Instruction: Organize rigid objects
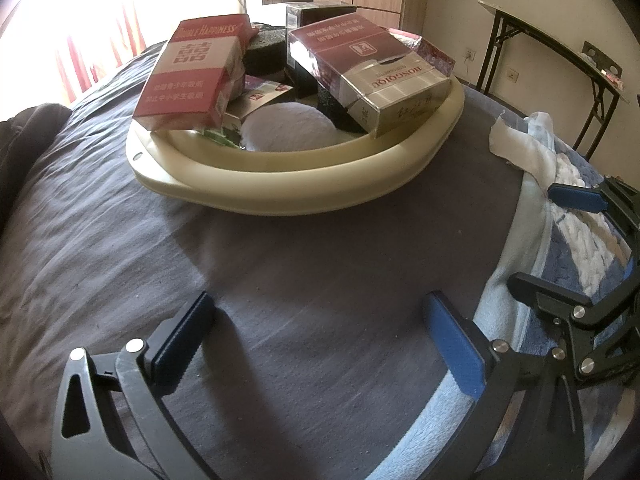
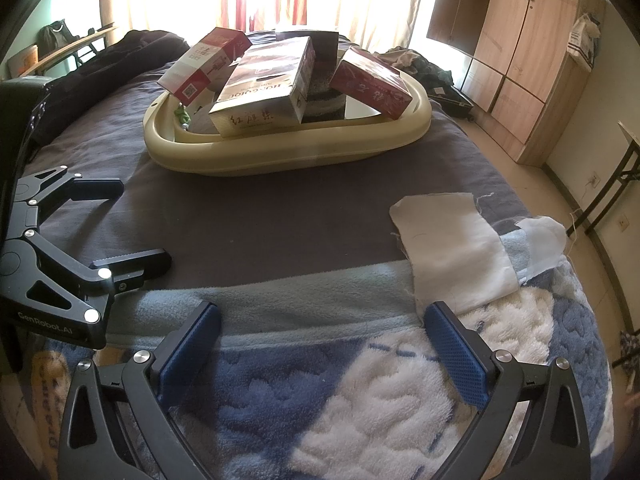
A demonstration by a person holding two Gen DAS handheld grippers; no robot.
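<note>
Left view: my left gripper (image 1: pixel 320 344) gapes wide, empty, above the grey bedsheet (image 1: pixel 280 248). Boxes teeter in the cream plastic basin (image 1: pixel 280 184); a nudge could tip the red-and-white carton (image 1: pixel 188 76).

Right view: right gripper (image 2: pixel 322 344) equally wide and empty over the blue-and-white fleece blanket (image 2: pixel 320 400); the white cloth scrap (image 2: pixel 456 240) could snag my fingers (image 2: pixel 456 356).

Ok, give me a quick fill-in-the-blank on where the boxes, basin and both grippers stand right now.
1. The cartons are piled in a cream-coloured ____.
2. Both the left gripper and the right gripper are ____, holding nothing.
3. The basin rests on a dark grey ____.
4. The white cloth lies ____ the basin, on the bed.

Missing words: basin; open; sheet; outside
</note>
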